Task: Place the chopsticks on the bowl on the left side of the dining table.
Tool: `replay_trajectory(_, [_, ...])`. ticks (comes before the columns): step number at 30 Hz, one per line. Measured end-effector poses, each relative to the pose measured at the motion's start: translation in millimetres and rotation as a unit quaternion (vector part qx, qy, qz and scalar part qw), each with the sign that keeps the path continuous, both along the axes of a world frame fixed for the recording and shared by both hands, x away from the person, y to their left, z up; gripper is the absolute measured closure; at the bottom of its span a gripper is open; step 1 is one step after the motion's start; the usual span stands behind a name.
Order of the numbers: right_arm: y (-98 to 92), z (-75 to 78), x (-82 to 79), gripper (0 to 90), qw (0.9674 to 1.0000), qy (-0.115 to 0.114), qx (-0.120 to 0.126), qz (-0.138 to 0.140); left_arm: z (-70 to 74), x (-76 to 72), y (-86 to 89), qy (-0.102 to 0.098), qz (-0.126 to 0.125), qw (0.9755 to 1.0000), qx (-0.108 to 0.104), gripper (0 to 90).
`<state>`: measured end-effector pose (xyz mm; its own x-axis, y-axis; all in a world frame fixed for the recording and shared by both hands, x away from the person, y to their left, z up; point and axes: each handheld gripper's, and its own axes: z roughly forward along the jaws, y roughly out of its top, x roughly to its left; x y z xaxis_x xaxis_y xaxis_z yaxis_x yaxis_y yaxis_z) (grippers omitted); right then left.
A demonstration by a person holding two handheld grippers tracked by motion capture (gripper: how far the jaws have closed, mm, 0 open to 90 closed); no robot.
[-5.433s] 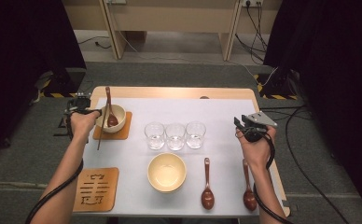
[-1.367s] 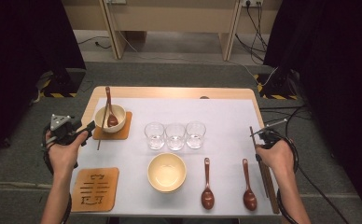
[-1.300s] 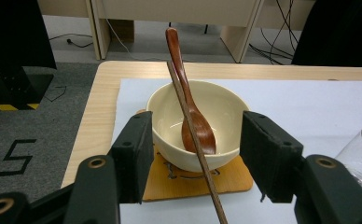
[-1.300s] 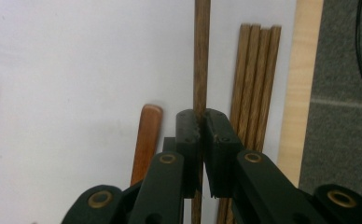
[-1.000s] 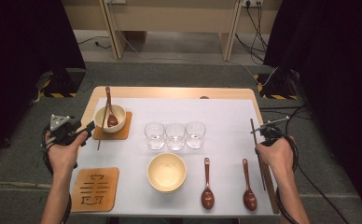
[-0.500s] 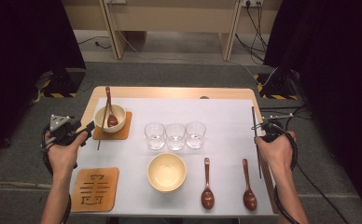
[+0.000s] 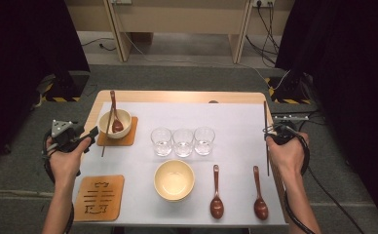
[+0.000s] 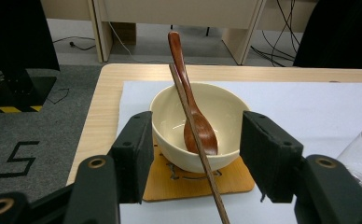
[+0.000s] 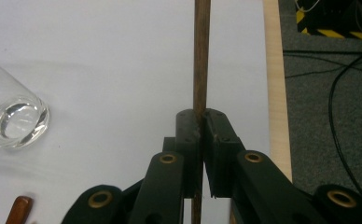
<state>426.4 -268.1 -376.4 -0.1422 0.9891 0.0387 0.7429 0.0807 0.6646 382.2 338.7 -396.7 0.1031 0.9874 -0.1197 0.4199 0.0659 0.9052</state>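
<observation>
White numeral 5 on the grey floor mat (image 8: 18,158), cut-out character on the wooden coaster (image 7: 99,197)

High view: table top (image 7: 236,126) brightly lit from above, white sheet near overexposed, surroundings fall off to near black at left and right edges. Soft short shadows under the 3 glasses (image 7: 182,142) and 2 spoons (image 7: 238,192); picture soft, low detail, mild compression blur. Left gripper view: even light, bowl (image 8: 195,126) sharp, faint sheen on its inner wall, black jaws at bottom slightly out of focus, glass at right edge blurred. Right gripper view: white sheet flat and bright, small glare spots in glass (image 9: 11,116), stick (image 9: 200,56) soft toward top, dim floor at right.
</observation>
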Motion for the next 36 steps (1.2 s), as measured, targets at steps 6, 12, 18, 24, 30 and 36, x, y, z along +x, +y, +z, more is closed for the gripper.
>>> replay_trajectory(6, [4.1, 4.0, 1.8, 85.0, 0.9997, -0.024, 0.001, 0.002, 1.2, -0.5, -0.4, -0.003, 0.000, 1.0000, 0.000, 43.8])
replay_trajectory(12, [7.1, 10.1, 2.3, 85.0, 0.9985, -0.055, -0.001, -0.003, 0.6, -0.2, -0.7, -0.002, 0.000, 1.0000, 0.000, 43.9])
replay_trajectory(18, [10.2, 15.6, 3.4, 85.0, 0.9958, -0.092, -0.004, -0.003, 0.7, -0.2, -1.2, -0.003, -0.001, 1.0000, 0.000, 43.9])
replay_trajectory(24, [13.3, 18.7, 6.7, 85.0, 0.9948, -0.102, -0.001, 0.000, 0.9, -0.4, -1.0, -0.004, 0.000, 1.0000, 0.000, 43.9])
replay_trajectory(30, [18.5, 18.8, 10.0, 85.0, 0.9943, -0.107, -0.003, -0.001, 1.5, -0.8, -1.2, -0.006, -0.001, 1.0000, 0.000, 43.9])
replay_trajectory(36, [20.5, 20.0, 12.3, 84.9, 0.9904, -0.139, -0.003, -0.003, 2.0, -1.3, -1.0, -0.008, 0.000, 1.0000, 0.000, 43.9])
